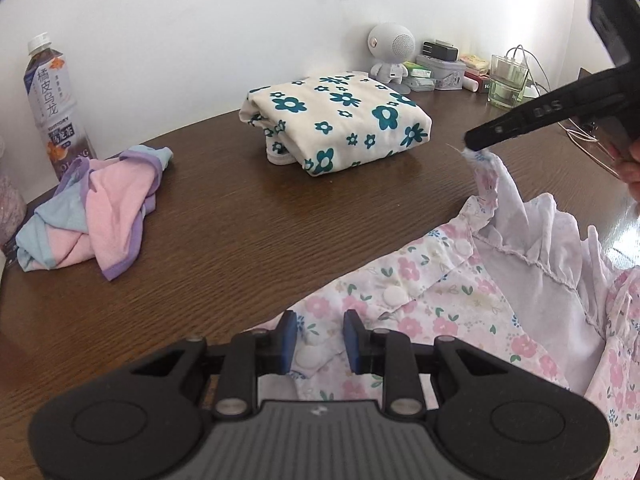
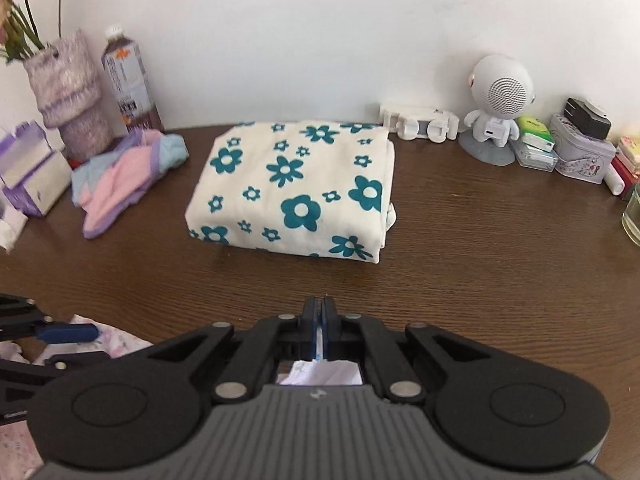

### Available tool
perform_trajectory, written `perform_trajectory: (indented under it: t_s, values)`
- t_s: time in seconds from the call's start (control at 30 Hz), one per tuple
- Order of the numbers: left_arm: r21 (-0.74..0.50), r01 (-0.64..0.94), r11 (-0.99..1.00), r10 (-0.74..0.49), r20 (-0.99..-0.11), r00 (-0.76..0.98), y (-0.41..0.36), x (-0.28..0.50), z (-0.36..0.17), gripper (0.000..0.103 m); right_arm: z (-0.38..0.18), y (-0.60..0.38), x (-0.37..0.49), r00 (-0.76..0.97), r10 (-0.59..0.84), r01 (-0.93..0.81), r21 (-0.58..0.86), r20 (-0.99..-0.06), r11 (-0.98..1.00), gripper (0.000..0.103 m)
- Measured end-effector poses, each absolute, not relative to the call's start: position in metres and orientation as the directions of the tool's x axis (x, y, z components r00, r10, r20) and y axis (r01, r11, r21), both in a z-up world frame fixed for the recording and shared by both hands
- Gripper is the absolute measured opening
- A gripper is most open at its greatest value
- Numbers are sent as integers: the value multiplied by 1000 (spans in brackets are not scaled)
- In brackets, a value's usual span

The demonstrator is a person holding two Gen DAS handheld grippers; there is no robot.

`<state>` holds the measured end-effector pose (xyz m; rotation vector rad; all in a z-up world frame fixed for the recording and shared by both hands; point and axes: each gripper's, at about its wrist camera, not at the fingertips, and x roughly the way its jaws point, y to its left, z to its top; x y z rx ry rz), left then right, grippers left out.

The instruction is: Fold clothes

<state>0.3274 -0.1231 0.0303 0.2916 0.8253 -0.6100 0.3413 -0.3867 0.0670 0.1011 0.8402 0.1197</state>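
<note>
A pink floral garment (image 1: 432, 292) with white buttons and a ruffled collar lies at the near right of the brown table (image 1: 248, 216). My left gripper (image 1: 321, 340) is open, its blue pads either side of the button strip, not closed on it. My right gripper (image 1: 476, 146) comes in from the upper right and is shut on a corner of the garment, lifting it off the table. In the right wrist view my right gripper (image 2: 320, 312) is shut with pale fabric (image 2: 320, 372) hanging behind the jaws, and my left gripper (image 2: 86, 344) shows at the left edge.
A folded cream cloth with teal flowers (image 2: 296, 188) lies mid-table. A crumpled pink, blue and purple garment (image 1: 92, 208) sits left, beside a tea bottle (image 1: 52, 108) and a vase (image 2: 68, 92). A robot-shaped speaker (image 2: 500, 108), tins and a glass (image 1: 508, 80) line the back right wall.
</note>
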Motion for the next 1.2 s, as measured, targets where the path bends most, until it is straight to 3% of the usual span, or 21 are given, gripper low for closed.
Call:
perform_trajectory:
  t_s: [0.1,0.4,0.6,0.67,0.7,0.73,0.77,0.83,0.97,1.2]
  values:
    - [9,610,792,-396,-753,526,-122,327,30,24,74,-404,306,686,177,-60,187,-706,981,2]
    - [10,608,794,-401,-743,536,-121,325,28,24,24,-431,263,618,175,11,231,-767,973,2]
    - [10,611,792,-405,-740,537,-120,324,28,24,44,-437,259,681,182,10,257,-709,966,7]
    - [14,619,785,-404,-746,530,-120,324,31,24,62,-439,259,721,194,-15,264,-666,964,14]
    - [21,629,777,-406,-747,526,-120,324,33,26,73,-439,263,739,198,-36,256,-644,966,28]
    - [26,640,768,-415,-742,527,-120,323,36,30,80,-436,269,742,205,-70,230,-639,971,50]
    - [30,649,760,-427,-730,534,-119,322,41,36,86,-433,276,740,211,-106,200,-638,974,61]
    - [43,658,752,-440,-711,549,-118,322,51,59,89,-422,298,713,219,-196,111,-666,974,82]
    - [73,695,715,-442,-724,530,-118,326,58,67,72,-404,338,628,231,-357,-11,-743,934,84]
    - [26,750,661,-457,-779,429,-115,348,41,66,51,-414,363,528,386,-505,86,-757,859,80]
